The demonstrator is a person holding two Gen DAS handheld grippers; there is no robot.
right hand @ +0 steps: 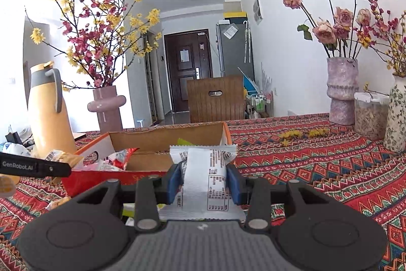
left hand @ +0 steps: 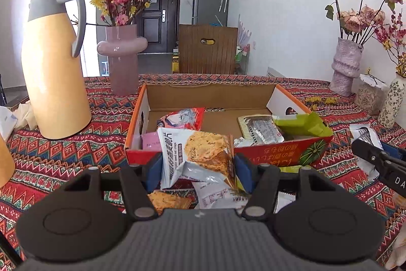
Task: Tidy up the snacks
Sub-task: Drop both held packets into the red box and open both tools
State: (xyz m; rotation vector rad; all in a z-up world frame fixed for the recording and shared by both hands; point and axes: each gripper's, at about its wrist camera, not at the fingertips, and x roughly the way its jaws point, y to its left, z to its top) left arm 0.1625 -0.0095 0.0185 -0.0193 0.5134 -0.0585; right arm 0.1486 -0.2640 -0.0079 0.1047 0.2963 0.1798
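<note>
Two hand-held grippers each clamp one snack packet.

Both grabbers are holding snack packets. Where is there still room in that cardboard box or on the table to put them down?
The box has bare floor along its back wall and in the middle, between the red packet and the silver packet. Its front corners are crowded. On the table, the cloth right of the box, before the vases, is free. In front of the box, loose packets crowd the cloth.
</note>
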